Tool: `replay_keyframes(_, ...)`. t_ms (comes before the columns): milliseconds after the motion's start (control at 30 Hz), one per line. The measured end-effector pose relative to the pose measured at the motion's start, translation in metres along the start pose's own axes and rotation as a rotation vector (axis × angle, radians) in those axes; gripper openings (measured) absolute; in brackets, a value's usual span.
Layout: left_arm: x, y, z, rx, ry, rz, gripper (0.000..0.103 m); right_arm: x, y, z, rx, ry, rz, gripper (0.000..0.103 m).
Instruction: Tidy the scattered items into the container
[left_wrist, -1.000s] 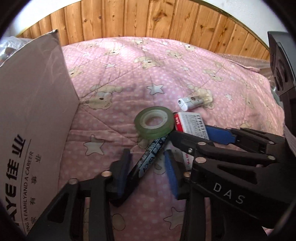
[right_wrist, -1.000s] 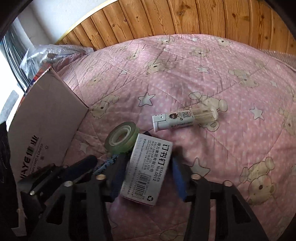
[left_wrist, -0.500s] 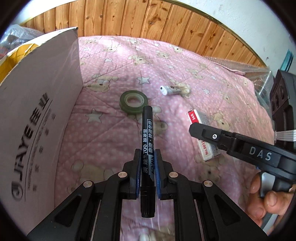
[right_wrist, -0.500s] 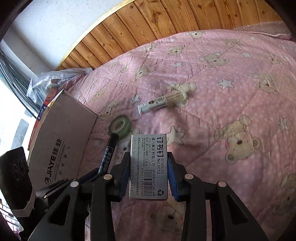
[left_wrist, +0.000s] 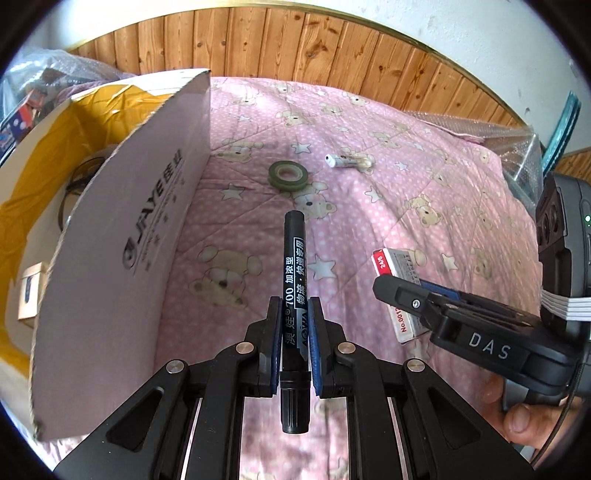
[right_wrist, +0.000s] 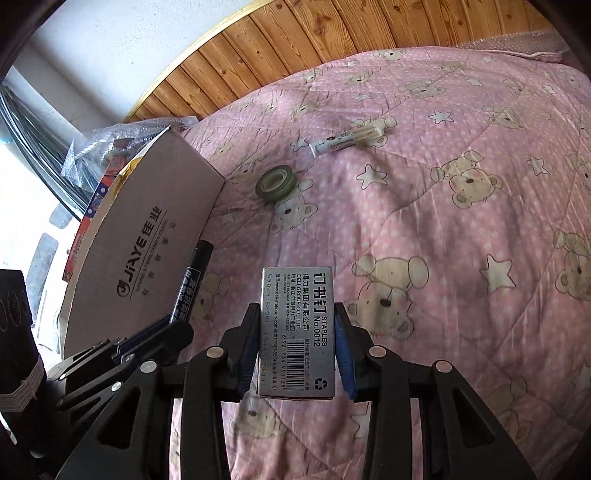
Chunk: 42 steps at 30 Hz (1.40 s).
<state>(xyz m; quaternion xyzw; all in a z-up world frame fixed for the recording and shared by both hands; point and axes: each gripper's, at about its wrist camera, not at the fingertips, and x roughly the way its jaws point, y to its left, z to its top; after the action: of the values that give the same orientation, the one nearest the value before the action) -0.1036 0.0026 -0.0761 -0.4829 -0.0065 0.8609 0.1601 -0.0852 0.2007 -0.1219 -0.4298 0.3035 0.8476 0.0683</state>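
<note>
My left gripper (left_wrist: 294, 314) is shut on a black marker (left_wrist: 293, 266) and holds it above the pink bedspread, right of the cardboard box (left_wrist: 147, 221). My right gripper (right_wrist: 297, 325) is shut on a grey staples box (right_wrist: 297, 328), also lifted. It shows in the left wrist view (left_wrist: 397, 284) at the right. The marker shows in the right wrist view (right_wrist: 192, 284) beside the box (right_wrist: 147, 243). A green tape roll (left_wrist: 288, 174) (right_wrist: 275, 182) and a white glue stick (left_wrist: 349, 160) (right_wrist: 351, 142) lie on the bed further off.
The box stands open at the left with yellow lining (left_wrist: 44, 147) and a small carton (left_wrist: 31, 291) inside. A wooden headboard (left_wrist: 295, 48) runs behind the bed. Bubble wrap (left_wrist: 517, 136) lies at the right edge.
Both grippers closed on their items, the marker and the staples box, and lifted them up and back from the bed. The tape and glue stick stayed put.
</note>
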Motion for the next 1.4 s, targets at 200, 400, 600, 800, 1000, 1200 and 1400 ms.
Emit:
replay_keyframes(200, -0.033, 0.004, -0.017, 0.0, -0.04, -0.011, 0.013, -0.016, 0.022, -0.021, -0.029, -0.001, 0.001, 0.039)
replay_keyframes(400, -0.064, 0.011, -0.028, 0.002, -0.09, -0.022, 0.013, -0.03, 0.049, -0.035, -0.072, -0.015, 0.001, 0.039)
replay_keyframes(600, -0.089, 0.015, -0.041, 0.022, -0.133, -0.03, 0.013, -0.04, 0.073, -0.049, -0.107, -0.028, 0.001, 0.039)
replay_keyframes(800, -0.108, 0.022, -0.052, 0.009, -0.16, -0.052, 0.013, -0.047, 0.09, -0.064, -0.131, -0.033, 0.001, 0.039)
replay_keyframes(1000, -0.133, 0.03, -0.062, -0.01, -0.208, -0.092, 0.013, -0.058, 0.106, -0.075, -0.151, -0.05, 0.014, 0.039)
replay_keyframes(1200, -0.159, 0.041, -0.066, -0.03, -0.265, -0.096, 0.013, -0.071, 0.127, -0.081, -0.187, -0.073, 0.036, 0.039)
replay_keyframes(1400, -0.178, 0.063, -0.071, -0.077, -0.304, -0.085, 0.013, -0.082, 0.153, -0.087, -0.24, -0.089, 0.06, 0.039)
